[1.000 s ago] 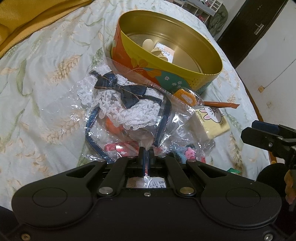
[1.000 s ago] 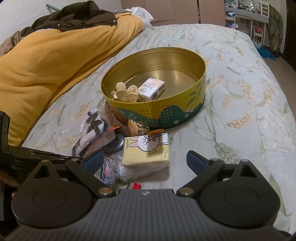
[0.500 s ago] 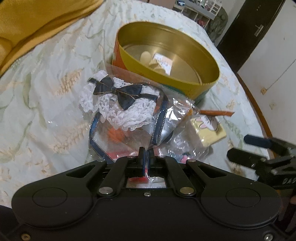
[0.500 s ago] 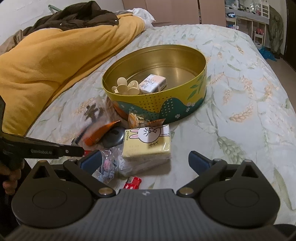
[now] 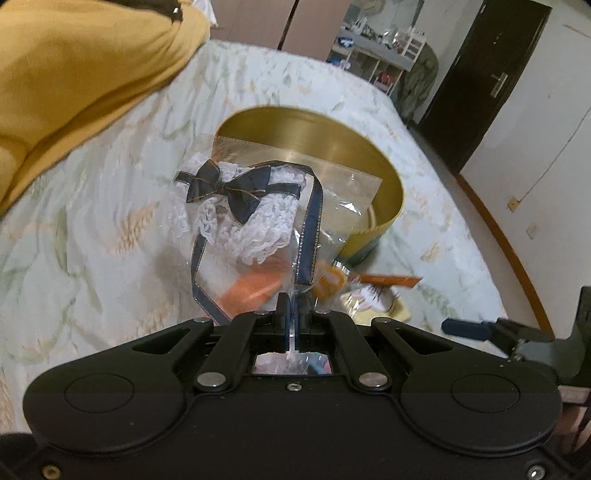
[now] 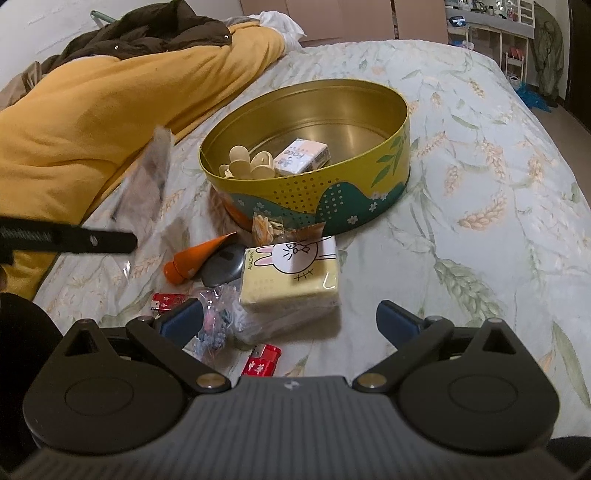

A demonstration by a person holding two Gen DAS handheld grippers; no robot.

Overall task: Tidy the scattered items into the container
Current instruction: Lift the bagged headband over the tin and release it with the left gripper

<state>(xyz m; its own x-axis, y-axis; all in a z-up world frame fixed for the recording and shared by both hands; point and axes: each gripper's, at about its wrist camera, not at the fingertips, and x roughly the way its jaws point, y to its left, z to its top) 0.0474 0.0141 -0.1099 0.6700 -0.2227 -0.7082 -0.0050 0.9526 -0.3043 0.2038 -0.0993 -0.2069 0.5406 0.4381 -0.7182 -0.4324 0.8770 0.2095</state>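
My left gripper (image 5: pixel 293 306) is shut on the edge of a clear plastic bag (image 5: pixel 255 210) that holds a white lace band with a navy bow. The bag hangs in the air in front of the round yellow tin (image 5: pixel 384 173). From the right wrist the same bag (image 6: pixel 147 184) shows as a blur at the left, beside the tin (image 6: pixel 314 206). My right gripper (image 6: pixel 290 321) stands open, low over a yellow rabbit tissue pack (image 6: pixel 291 273). An orange carrot-shaped item (image 6: pixel 195 258), a grey oval thing (image 6: pixel 223 269), a small trinket bag (image 6: pixel 218 325) and red pieces (image 6: pixel 264 362) lie around the pack.
Inside the tin lie a cream hair clip (image 6: pixel 247 168) and a small tissue packet (image 6: pixel 301 157). A yellow blanket (image 6: pixel 92 110) with a dark jacket (image 6: pixel 147 33) runs along the bed's left. The bed's edge and a dark door (image 5: pixel 480 81) are at the right.
My left gripper has risen with the lace bag, lifting it off the bed. The carrot item and the grey thing beneath it are now uncovered. The right gripper has stayed put.
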